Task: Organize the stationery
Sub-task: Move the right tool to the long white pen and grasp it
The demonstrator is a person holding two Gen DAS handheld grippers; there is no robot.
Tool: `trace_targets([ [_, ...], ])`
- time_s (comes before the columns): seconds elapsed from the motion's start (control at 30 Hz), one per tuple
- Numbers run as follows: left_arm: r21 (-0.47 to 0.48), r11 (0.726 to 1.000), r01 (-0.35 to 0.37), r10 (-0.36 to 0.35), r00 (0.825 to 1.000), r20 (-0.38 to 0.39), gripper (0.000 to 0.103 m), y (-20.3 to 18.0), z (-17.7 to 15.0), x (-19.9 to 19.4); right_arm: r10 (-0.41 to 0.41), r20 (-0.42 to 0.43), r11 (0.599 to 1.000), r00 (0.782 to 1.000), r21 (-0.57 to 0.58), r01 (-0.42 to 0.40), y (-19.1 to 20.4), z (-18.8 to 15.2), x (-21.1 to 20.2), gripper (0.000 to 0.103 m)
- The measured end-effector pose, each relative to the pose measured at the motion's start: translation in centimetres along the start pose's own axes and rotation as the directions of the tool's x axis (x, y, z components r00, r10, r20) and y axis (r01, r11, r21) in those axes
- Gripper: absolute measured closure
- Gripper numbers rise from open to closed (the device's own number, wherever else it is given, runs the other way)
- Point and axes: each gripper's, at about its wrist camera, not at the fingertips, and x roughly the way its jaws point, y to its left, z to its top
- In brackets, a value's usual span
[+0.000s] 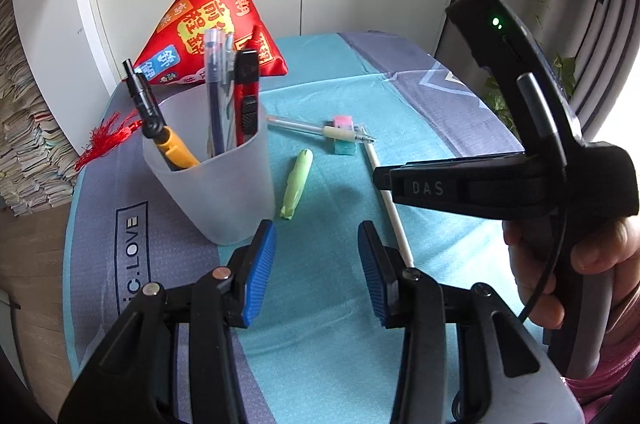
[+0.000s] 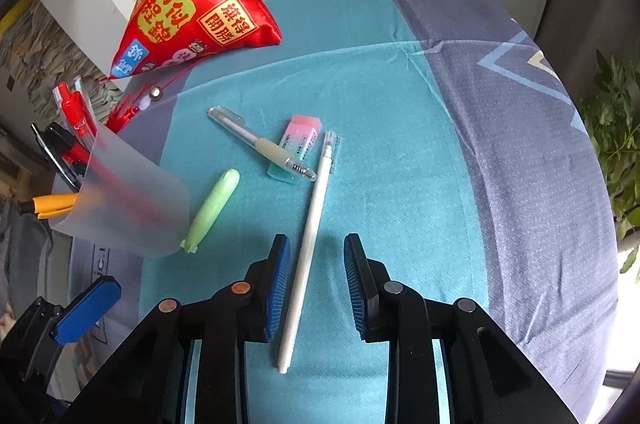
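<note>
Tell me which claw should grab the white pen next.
Right. The right claw is open with the white pen already between its pads; the left claw hangs open over bare cloth beside the cup.

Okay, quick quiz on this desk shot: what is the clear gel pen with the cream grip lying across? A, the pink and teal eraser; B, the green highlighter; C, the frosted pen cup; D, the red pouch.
A: in the right wrist view the clear gel pen lies diagonally over the pink and teal eraser, with its tip past the eraser's teal end and next to the long white pen; the green highlighter lies apart from it.
</note>
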Motion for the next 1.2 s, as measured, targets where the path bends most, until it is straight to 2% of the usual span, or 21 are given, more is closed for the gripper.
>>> trace_targets([
  [0.13, -0.006, 1.0, -0.018, 0.018, 1.0, 0.004, 0.064, 0.4, -0.1, -0.2, -0.047, -0.012, 0.998, 0.999, -0.031, 0.046, 0.6, 0.2, 1.2, 0.075],
  [0.17, -0.005, 1.0, -0.019, 0.019, 1.0, 0.002, 0.064, 0.3, -0.1, -0.2, -0.055, 0.007, 0.997, 0.998, -0.044, 0.056, 0.8, 0.2, 1.2, 0.075],
  [0.23, -0.005, 1.0, -0.015, 0.015, 1.0, -0.006, 0.064, 0.2, -0.1, 0.0, -0.08, 0.016, 0.994, 0.997, -0.075, 0.081, 1.0, 0.1, 1.3, 0.09],
  [0.27, -0.008, 1.0, -0.012, 0.012, 1.0, -0.013, 0.064, 0.1, -0.1, 0.3, -0.071, 0.008, 0.995, 0.997, -0.076, 0.071, 0.8, 0.1, 1.3, 0.094],
  [0.5, -0.077, 0.995, 0.059, -0.065, 0.996, -0.069, 0.062, -1.6, 1.8, 2.5, -0.042, 0.027, 0.999, 0.999, 0.011, 0.042, -3.0, -0.1, -1.0, 0.095],
  [0.57, -0.103, 0.993, 0.058, -0.066, 0.995, -0.075, 0.062, -2.7, 3.0, 3.2, -0.035, 0.043, 0.999, 0.998, 0.032, 0.033, -4.1, -0.4, -2.1, 0.095],
  [0.7, -0.169, 0.985, -0.019, 0.001, 0.994, -0.108, 0.062, -4.2, 5.3, 5.1, -0.049, 0.077, 0.997, 0.996, 0.062, 0.044, -6.3, -1.4, -4.0, 0.095],
  [0.87, -0.307, 0.942, -0.135, 0.081, 0.98, -0.182, 0.062, -3.7, 7.6, 8.4, -0.059, 0.094, 0.997, 0.994, 0.063, 0.053, -7.7, -2.2, -5.0, 0.095],
  [0.97, -0.347, 0.908, -0.235, 0.152, 0.957, -0.249, 0.062, -2.9, 8.5, 10.3, -0.049, 0.093, 0.997, 0.994, 0.069, 0.043, -8.3, -2.4, -5.1, 0.095],
  [1.0, -0.359, 0.896, -0.26, 0.165, 0.947, -0.275, 0.061, -2.6, 8.7, 11.0, -0.045, 0.093, 0.997, 0.995, 0.07, 0.039, -8.4, -2.5, -5.1, 0.095],
  [1.03, -0.374, 0.889, -0.264, 0.161, 0.945, -0.285, 0.057, -2.5, 8.9, 11.5, -0.04, 0.094, 0.997, 0.995, 0.071, 0.033, -8.6, -2.5, -5.2, 0.095],
  [1.1, -0.372, 0.888, -0.269, 0.167, 0.944, -0.285, 0.057, -2.6, 9.2, 11.7, -0.028, 0.098, 0.997, 0.995, 0.073, 0.021, -8.8, -2.7, -5.4, 0.095],
  [1.17, -0.346, 0.9, -0.263, 0.168, 0.944, -0.283, 0.062, -3.2, 9.5, 12.1, -0.017, 0.103, 0.997, 0.995, 0.076, 0.009, -9.0, -2.7, -5.5, 0.095],
  [1.2, -0.337, 0.908, -0.247, 0.15, 0.946, -0.288, 0.074, -3.4, 9.5, 12.3, -0.014, 0.104, 0.997, 0.994, 0.078, 0.006, -9.1, -2.7, -5.6, 0.095],
])
